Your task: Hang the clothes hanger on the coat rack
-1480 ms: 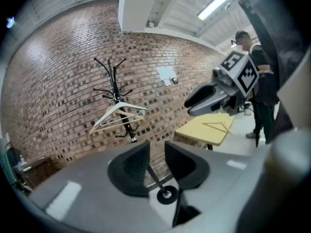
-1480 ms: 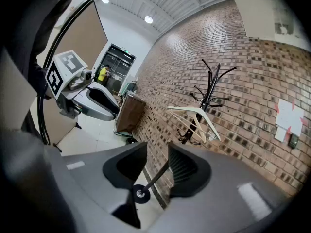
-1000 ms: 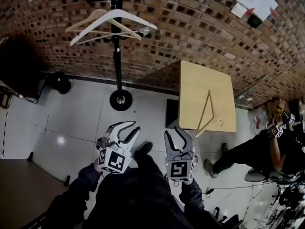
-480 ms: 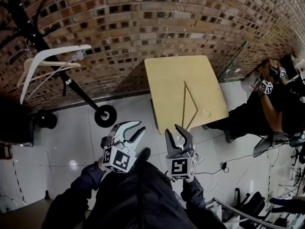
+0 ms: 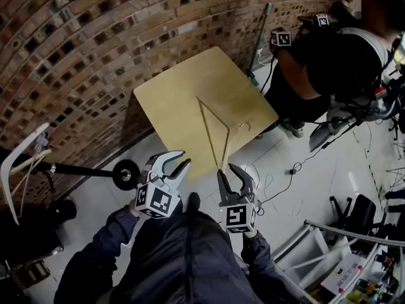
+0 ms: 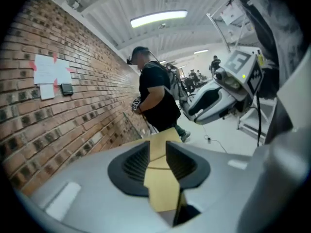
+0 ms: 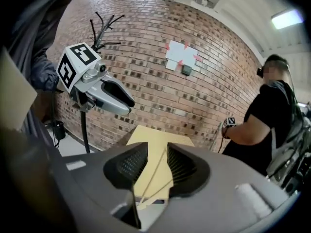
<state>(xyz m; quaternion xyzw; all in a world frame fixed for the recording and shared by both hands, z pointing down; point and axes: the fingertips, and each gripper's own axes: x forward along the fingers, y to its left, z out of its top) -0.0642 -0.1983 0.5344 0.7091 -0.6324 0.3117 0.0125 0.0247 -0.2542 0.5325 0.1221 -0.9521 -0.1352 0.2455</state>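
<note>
A light wooden hanger lies flat on the square wooden table, its metal hook toward the right edge. Both grippers hover side by side just short of the table's near edge. My left gripper is open and empty, and its jaws have just been opening. My right gripper is open too, its jaws have just been closing, and nothing is between them. In the right gripper view the hanger shows through the gap ahead. The black coat rack carries pale hangers at the far left.
A brick wall runs behind the table. A person in black with marked grippers stands at the table's far right corner. Cables lie on the pale floor. Shelving and clutter fill the lower right.
The view has swung right: the coat rack slid from the top centre to the left edge. The table with the hanger now lies straight ahead of both grippers, which came closer to it.
</note>
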